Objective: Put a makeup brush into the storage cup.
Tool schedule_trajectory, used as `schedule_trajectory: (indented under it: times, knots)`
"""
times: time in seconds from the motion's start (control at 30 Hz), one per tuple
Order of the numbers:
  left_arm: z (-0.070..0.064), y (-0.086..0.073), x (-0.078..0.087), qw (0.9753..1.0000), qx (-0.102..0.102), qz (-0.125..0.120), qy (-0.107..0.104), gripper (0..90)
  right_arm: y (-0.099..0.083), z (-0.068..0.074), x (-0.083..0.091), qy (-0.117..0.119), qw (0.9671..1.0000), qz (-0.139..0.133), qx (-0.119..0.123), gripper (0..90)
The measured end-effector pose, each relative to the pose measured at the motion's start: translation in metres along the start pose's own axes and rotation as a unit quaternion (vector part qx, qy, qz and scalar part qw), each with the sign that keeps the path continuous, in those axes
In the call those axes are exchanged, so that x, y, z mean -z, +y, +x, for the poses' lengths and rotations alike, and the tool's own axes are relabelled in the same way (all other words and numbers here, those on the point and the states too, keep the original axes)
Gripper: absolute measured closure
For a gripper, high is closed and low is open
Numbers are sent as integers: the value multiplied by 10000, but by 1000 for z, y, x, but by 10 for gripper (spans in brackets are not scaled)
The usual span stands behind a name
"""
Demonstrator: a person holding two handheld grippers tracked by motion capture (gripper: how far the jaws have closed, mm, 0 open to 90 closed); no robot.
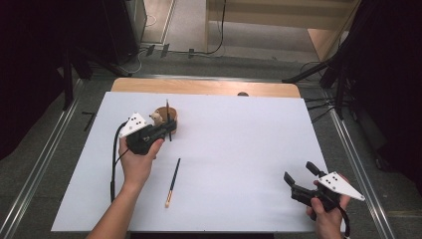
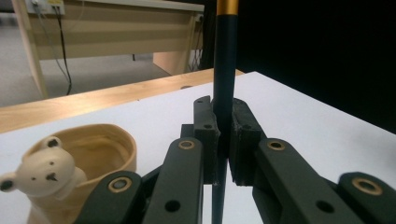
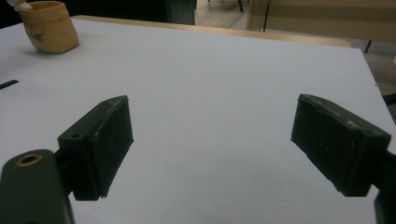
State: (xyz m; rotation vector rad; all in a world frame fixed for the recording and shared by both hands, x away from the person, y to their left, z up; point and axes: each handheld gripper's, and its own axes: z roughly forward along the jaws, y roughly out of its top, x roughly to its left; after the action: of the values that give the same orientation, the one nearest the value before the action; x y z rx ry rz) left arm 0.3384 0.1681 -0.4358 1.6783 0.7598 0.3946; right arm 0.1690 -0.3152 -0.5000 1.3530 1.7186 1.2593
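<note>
a: your left claw (image 2: 223, 140) is clenched on the dark pencil (image 2: 224, 79), jaws pressed to its shaft from both sides. the pencil stands upright in the grip, gold band above the jaws, its lower end poking out below them.

b: and what sits around that claw?

a: just to its left in the left gripper view is the tan bear cup (image 2: 93, 154), the pale bear face on its near wall. from the high view your left claw (image 1: 166, 128) is right beside the cup (image 1: 171, 119), and the pencil (image 1: 168, 117) rises in front of it; i cannot tell whether its tip is inside the cup or just beside it.

b: anything else near?

a: a second pencil (image 1: 173, 181) lies flat on the white tabletop (image 1: 239, 149), on your side of the left claw, well apart from it, pale end toward you.

b: the other hand?

a: your right claw (image 3: 210, 140) is released, jaws spread wide with bare tabletop between them. in the high view it (image 1: 301, 175) hangs at the near right corner, far from the cup (image 3: 49, 25).
</note>
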Motion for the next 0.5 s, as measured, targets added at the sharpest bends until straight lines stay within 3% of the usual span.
schedule_trajectory:
  times: [0.2, 0.5]
  knots:
    - [8, 4, -3, 9997, 1, -144, 184, 848, -3, -2, 0, -13, 10000, 19, 4, 137]
    - [23, 1, -7, 9982, 178, -349, 455, 847, -8, 0, 1, 13, 10000, 52, 3, 138]
